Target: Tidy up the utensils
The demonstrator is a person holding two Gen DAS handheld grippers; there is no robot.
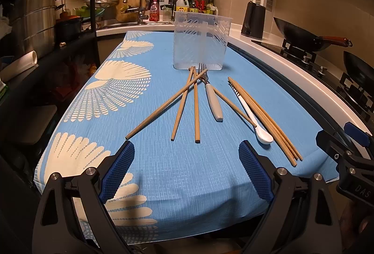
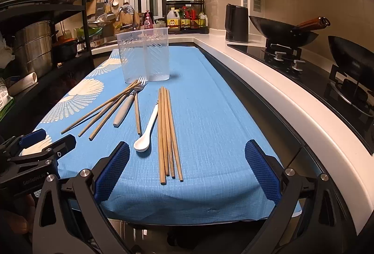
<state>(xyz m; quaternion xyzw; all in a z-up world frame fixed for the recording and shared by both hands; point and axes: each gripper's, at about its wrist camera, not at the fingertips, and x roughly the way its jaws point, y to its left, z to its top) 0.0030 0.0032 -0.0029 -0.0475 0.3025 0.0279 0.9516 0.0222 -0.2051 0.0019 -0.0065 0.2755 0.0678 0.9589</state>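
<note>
A clear plastic two-compartment holder (image 1: 200, 42) (image 2: 145, 56) stands upright and empty on the blue tablecloth. In front of it lie loose wooden chopsticks (image 1: 184, 102) (image 2: 105, 111), crossing a fork with a grey handle (image 1: 213, 102) (image 2: 124, 109). A white ceramic spoon (image 1: 254, 123) (image 2: 147, 132) lies beside a neat bundle of several chopsticks (image 1: 266, 120) (image 2: 167, 132). My left gripper (image 1: 187, 151) is open and empty, near the table's front edge. My right gripper (image 2: 187, 153) is open and empty, with the bundle's near ends between its fingers' line. Each gripper shows in the other's view.
The blue cloth (image 1: 187, 174) covers a narrow table. A white counter (image 2: 268, 81) runs along the right with a hob, two black woks (image 2: 287, 29) and a black kettle (image 2: 236, 23). A dark shelf with steel pots (image 1: 35, 18) stands at the left.
</note>
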